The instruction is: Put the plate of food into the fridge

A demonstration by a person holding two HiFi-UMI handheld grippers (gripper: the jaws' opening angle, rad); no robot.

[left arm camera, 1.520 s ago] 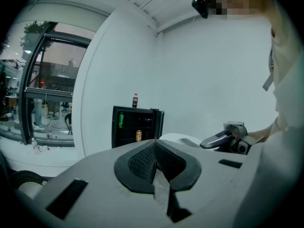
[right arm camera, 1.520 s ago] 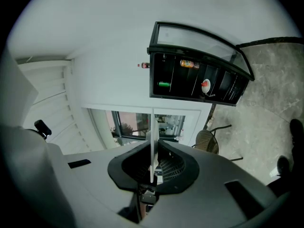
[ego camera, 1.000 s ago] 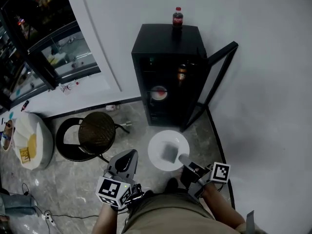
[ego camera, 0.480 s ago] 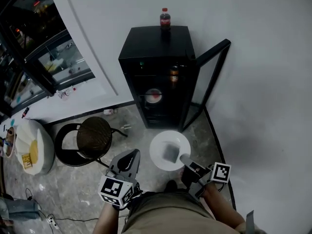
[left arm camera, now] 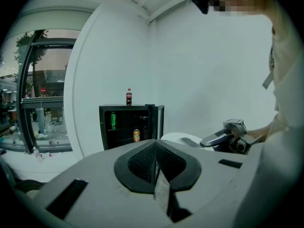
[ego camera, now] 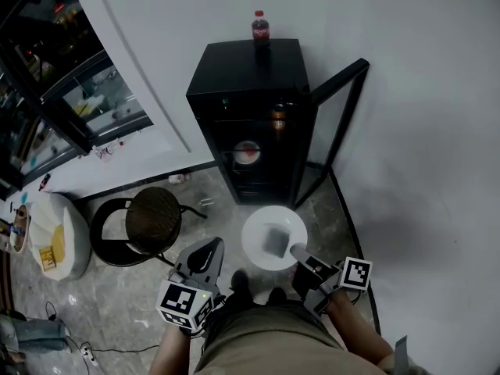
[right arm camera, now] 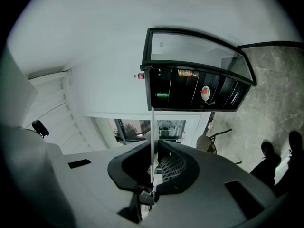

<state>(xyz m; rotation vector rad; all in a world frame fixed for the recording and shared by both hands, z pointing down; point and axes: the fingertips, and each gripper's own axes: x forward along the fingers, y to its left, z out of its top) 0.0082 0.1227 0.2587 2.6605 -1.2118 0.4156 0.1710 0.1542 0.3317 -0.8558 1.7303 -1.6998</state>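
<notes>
Closing in on the tall black fridge point(ego camera: 248, 92) with its glass door point(ego camera: 337, 123) swung wide to the right. Has slid left in the head view since a second ago, with both dark shoes point(ego camera: 241, 281) now showing below, so reads as a step forward and a slight turn. Still short of the shelves, though. Passing a round black stool point(ego camera: 152, 221) on the left, near the path but not across it. Nothing seen blocking the open front. Carrying the round white plate point(ego camera: 256, 233) with a grey slab of food point(ego camera: 275, 241) out ahead, roughly level above the floor near the fridge's foot, pinched at its near rim by the right claw point(ego camera: 298, 252). Holding the left claw point(ego camera: 205, 248) pressed together on nothing, off to the side. Up top, a small dark cola bottle point(ego camera: 260, 28). Inside, an orange can point(ego camera: 279, 118) and a green can point(left arm camera: 113, 120) already taking shelf room, so probably calls for picking a free shelf.
</notes>
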